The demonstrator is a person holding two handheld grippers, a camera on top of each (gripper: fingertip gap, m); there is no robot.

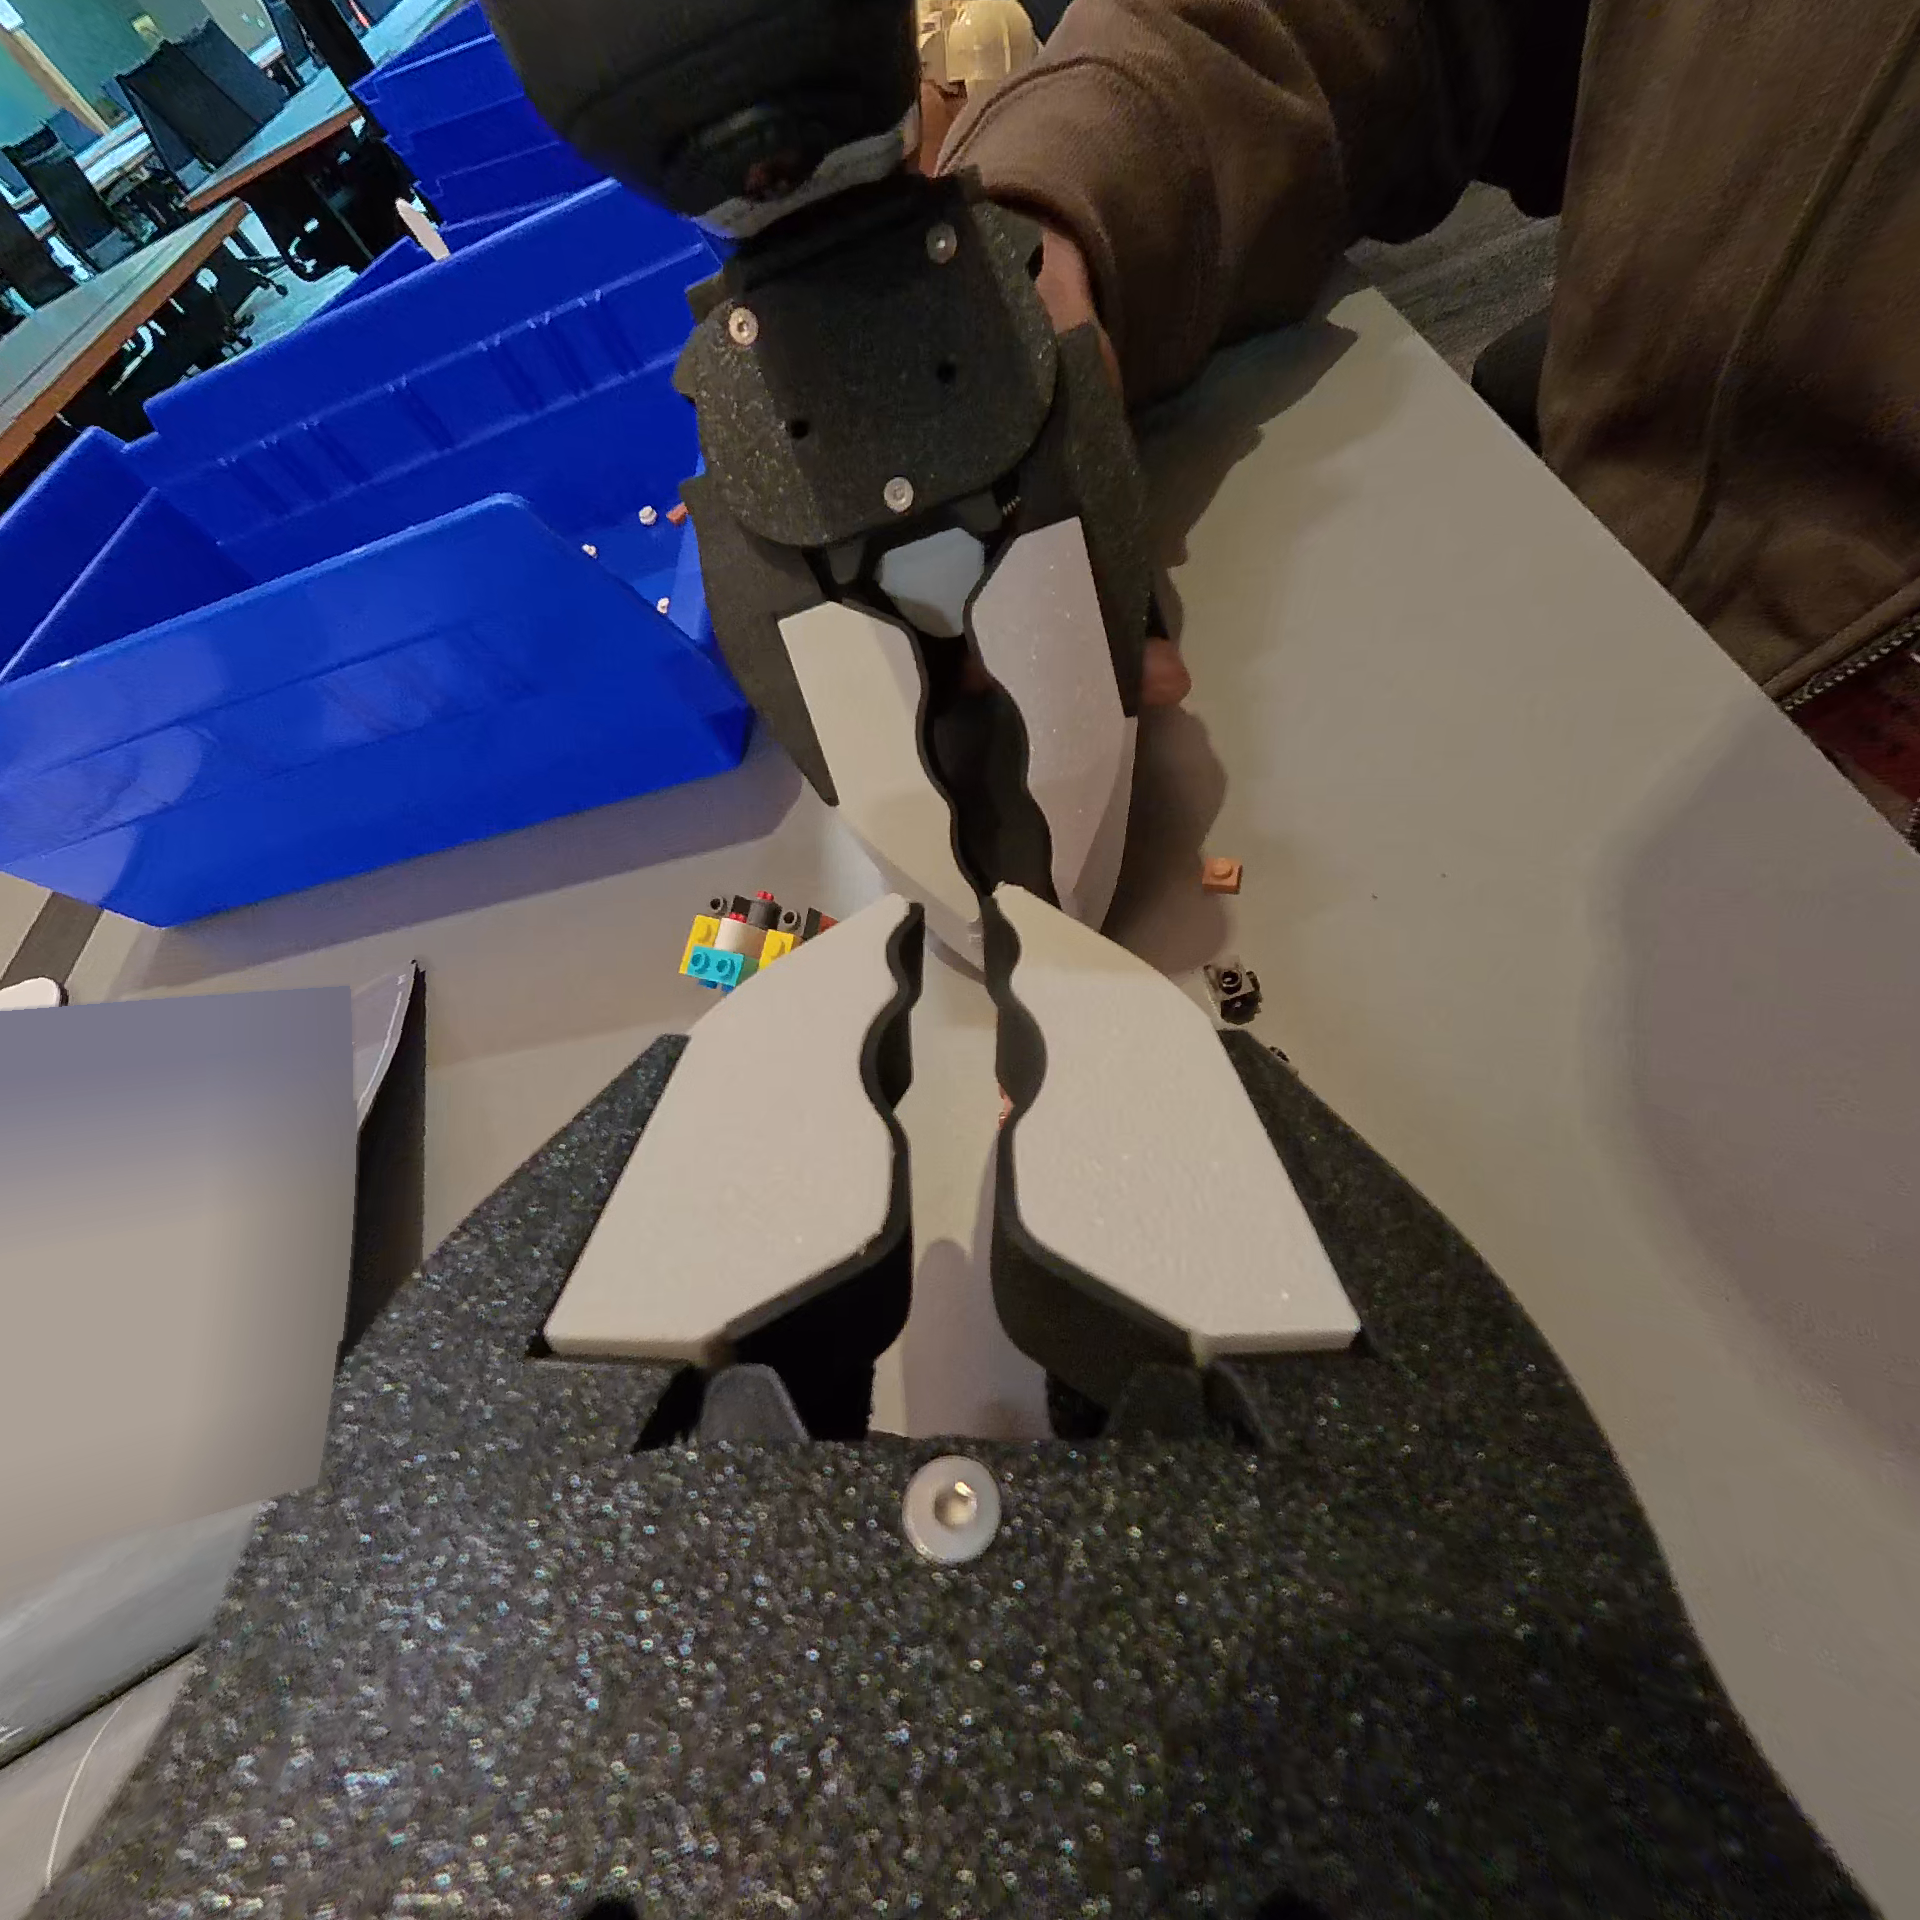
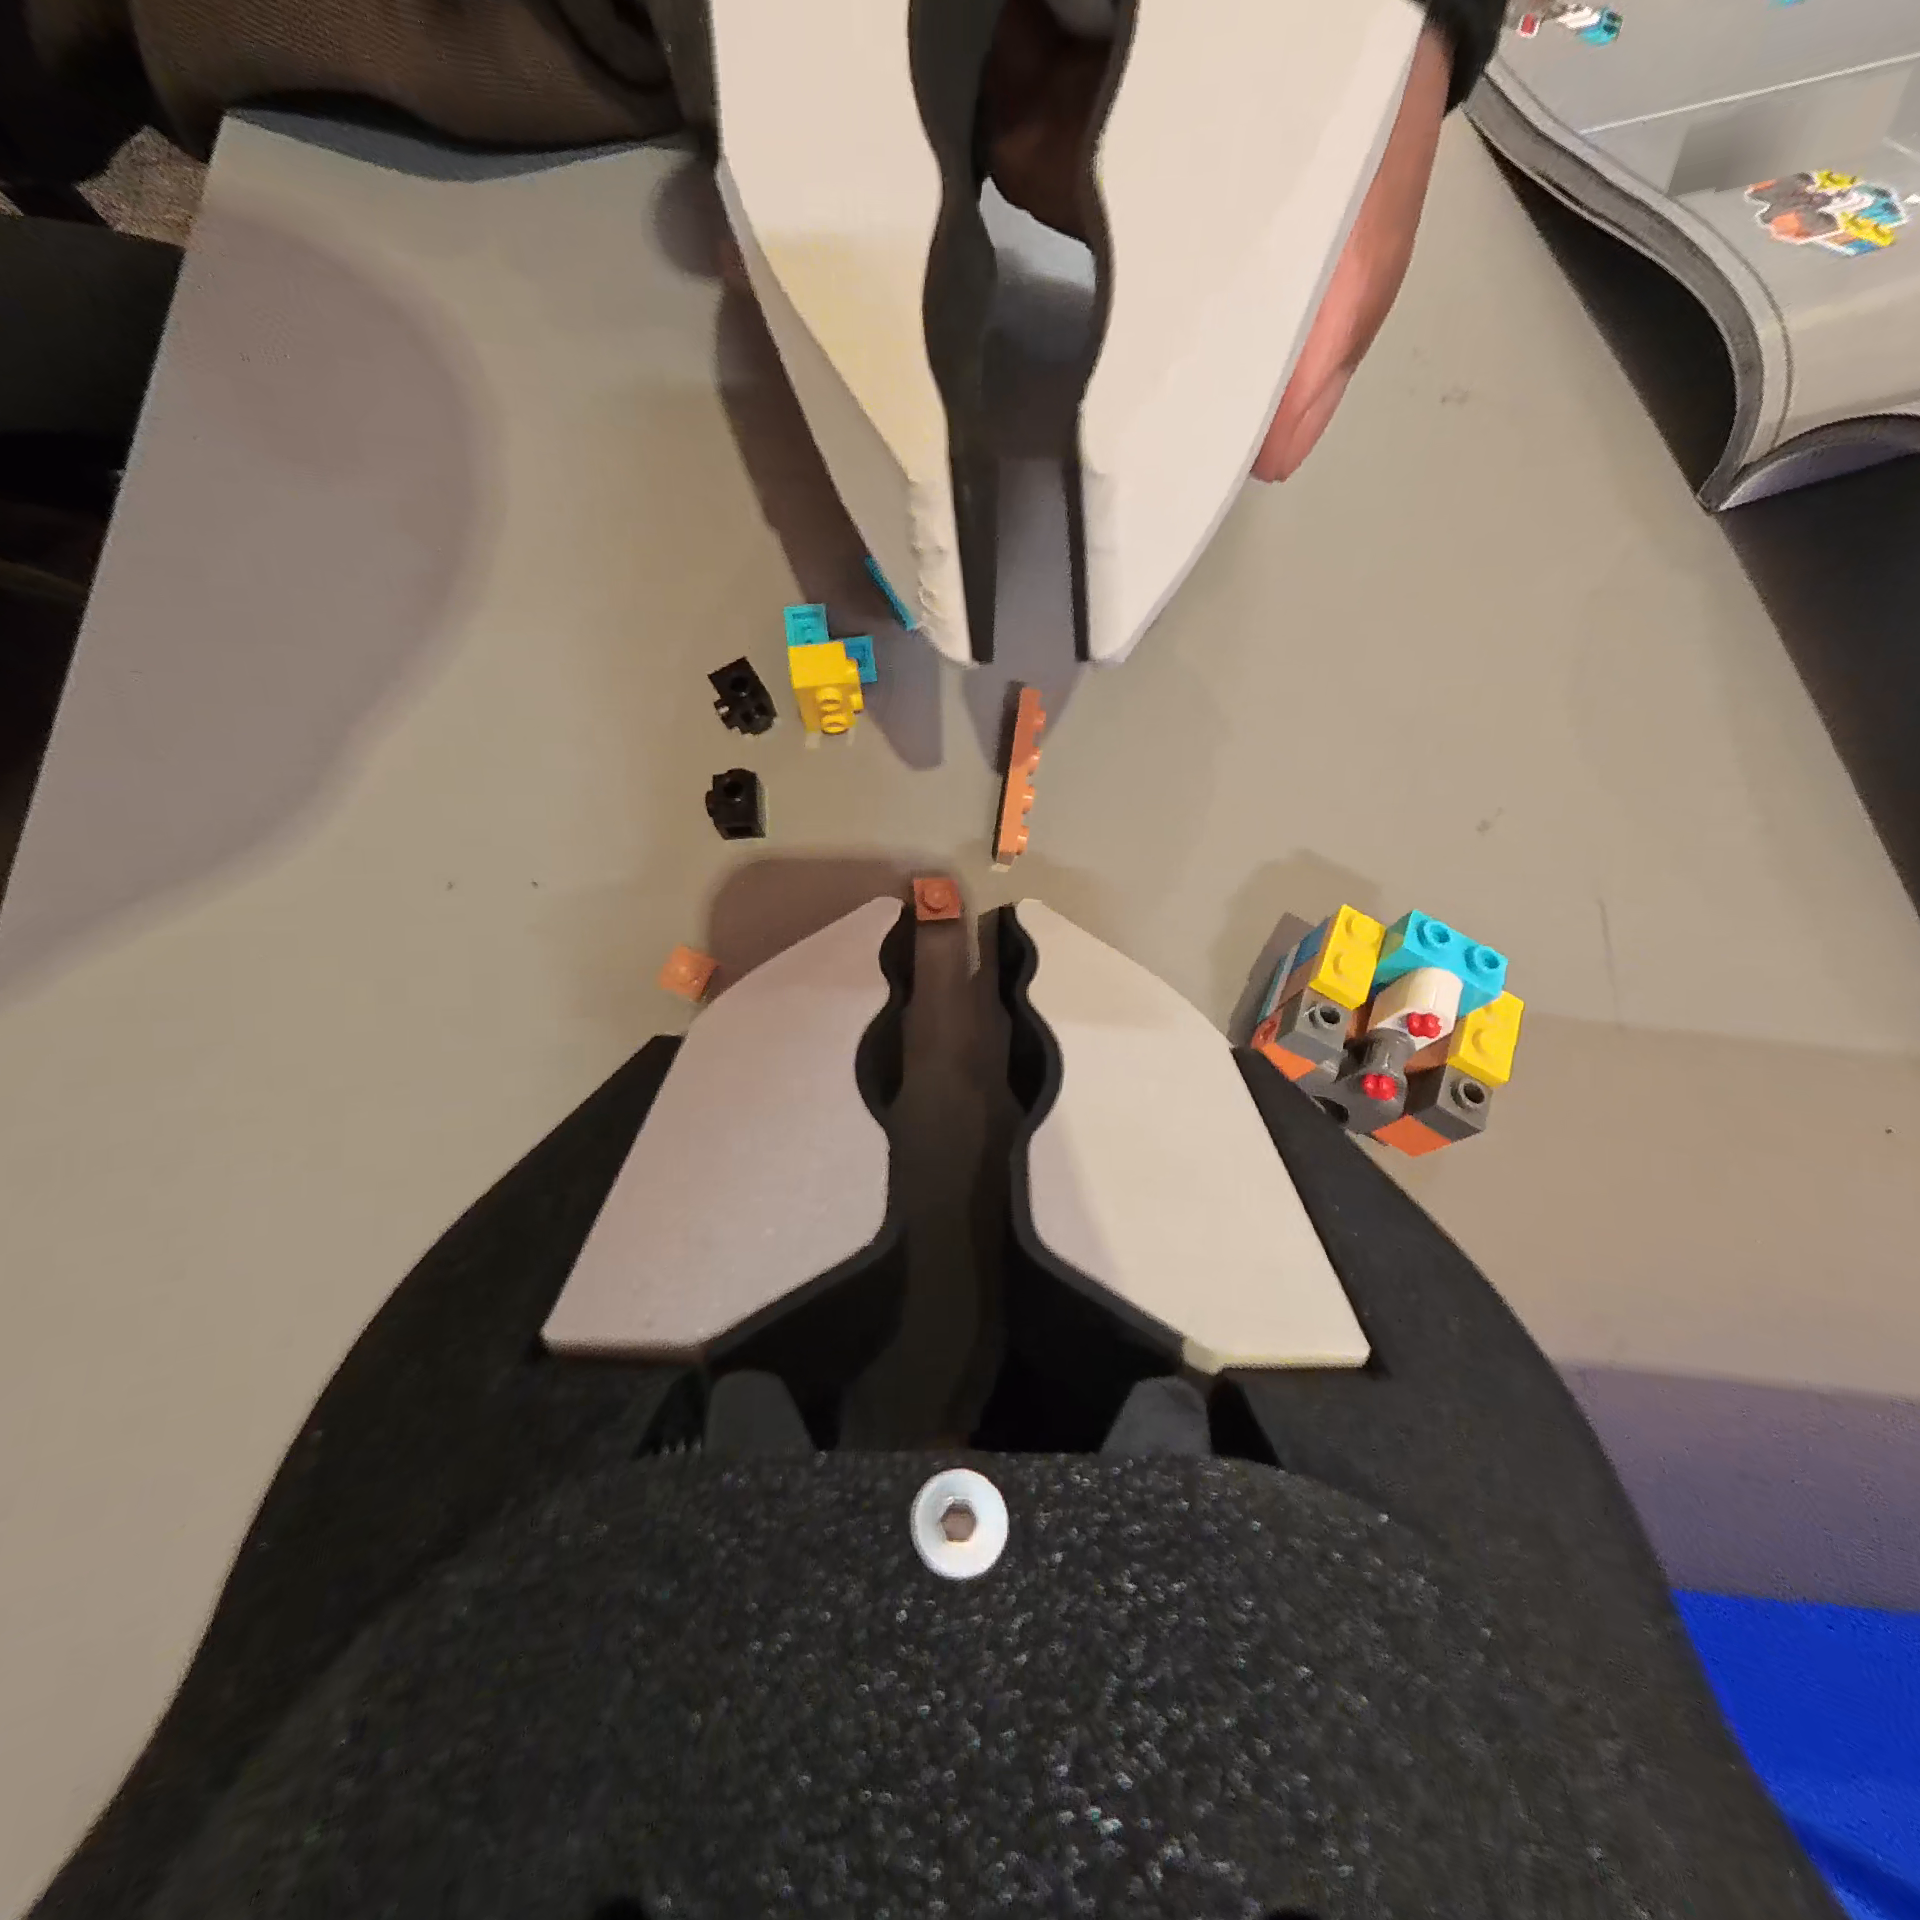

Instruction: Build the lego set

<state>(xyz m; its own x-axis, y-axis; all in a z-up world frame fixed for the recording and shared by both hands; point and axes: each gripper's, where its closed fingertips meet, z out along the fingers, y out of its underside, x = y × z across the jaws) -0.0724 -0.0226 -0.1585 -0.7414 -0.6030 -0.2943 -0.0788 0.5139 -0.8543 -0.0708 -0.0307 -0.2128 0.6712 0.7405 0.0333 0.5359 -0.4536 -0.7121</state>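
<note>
My two grippers face each other tip to tip over the grey table (image 2: 1455, 727). My left gripper (image 1: 954, 902) has its jaws a narrow gap apart with the table showing through. It also shows in the right wrist view (image 2: 1029, 649), above the far end of a long brown plate (image 2: 1023, 779) standing on edge. My right gripper (image 2: 956, 906) is also slightly open. A small brown 1x1 plate (image 2: 935, 899) sits at the mouth of the gap and does not fill it. The part-built model (image 2: 1382, 1029) of yellow, teal, grey and orange bricks stands to the right; it also shows in the left wrist view (image 1: 743, 940).
A small yellow and teal assembly (image 2: 826, 675), two black bricks (image 2: 743, 696) (image 2: 738, 805) and an orange 1x1 plate (image 2: 686, 971) lie left of the tips. Blue bins (image 1: 364, 675) stand beyond the model. An open instruction booklet (image 2: 1766, 260) lies at the table's far right. A person's sleeve (image 1: 1247, 156) is behind the right gripper. About 6 cm separates my left fingertips from my right. My right gripper's tips are some 4 cm from the orange 1x1 plate (image 2: 686, 971). My left wrist view (image 1: 1214, 868) looks at it from another angle.
</note>
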